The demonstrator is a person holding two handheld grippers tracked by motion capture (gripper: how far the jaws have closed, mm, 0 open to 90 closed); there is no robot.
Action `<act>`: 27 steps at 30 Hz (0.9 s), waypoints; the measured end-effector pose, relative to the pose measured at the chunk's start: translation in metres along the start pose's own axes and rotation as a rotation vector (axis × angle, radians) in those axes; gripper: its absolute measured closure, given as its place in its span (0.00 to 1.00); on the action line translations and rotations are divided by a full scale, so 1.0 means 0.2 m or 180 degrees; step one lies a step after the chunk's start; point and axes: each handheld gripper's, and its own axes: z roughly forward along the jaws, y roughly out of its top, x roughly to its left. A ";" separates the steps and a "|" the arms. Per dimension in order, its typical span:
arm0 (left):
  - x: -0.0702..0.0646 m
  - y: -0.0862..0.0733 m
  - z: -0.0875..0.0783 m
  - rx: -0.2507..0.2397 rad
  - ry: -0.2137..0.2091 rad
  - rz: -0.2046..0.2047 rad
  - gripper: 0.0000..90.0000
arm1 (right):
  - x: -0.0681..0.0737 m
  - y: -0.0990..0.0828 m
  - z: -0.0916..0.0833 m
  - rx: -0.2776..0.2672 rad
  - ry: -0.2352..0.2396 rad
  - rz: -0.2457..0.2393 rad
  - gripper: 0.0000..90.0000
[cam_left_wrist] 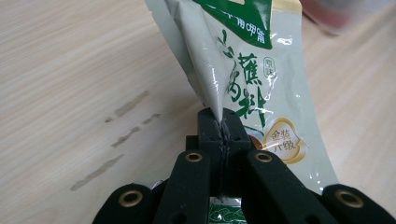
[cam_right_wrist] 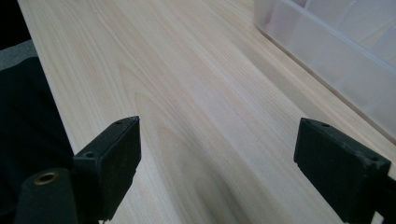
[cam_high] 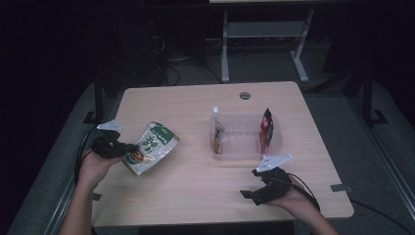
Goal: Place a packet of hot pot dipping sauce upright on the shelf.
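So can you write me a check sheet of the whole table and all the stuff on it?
Surface: wooden table, a round hole near the far edge, grey smears on the wood.
Job's things: green snack bag held up at the left; clear bin with a spout pouch and a red packet standing inside.
Clutter: nothing seen.
Grippers: left claw shut on the bag's edge; right claw open over bare wood beside the bin.
Cables: one trails from each gripper.
Surroundings: dark room, white desk frame behind, grey floor.
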 end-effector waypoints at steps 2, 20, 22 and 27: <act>-0.04 0.00 -0.01 -0.0001 -0.0032 0.0058 0.99 | -0.01 0.00 0.00 -0.0002 0.0018 -0.0017 0.19; -0.39 -0.02 0.02 0.0012 -0.0499 0.0657 0.99 | 0.00 0.02 -0.04 -0.0141 0.0137 -0.0019 0.45; -0.42 -0.01 0.04 -0.0012 -0.0572 0.0690 0.99 | 0.00 0.02 -0.05 -0.0182 0.0187 0.0012 0.49; -0.53 0.02 0.10 -0.0023 -0.0717 0.0850 0.99 | -0.01 0.03 -0.05 -0.0236 0.0303 0.0068 0.50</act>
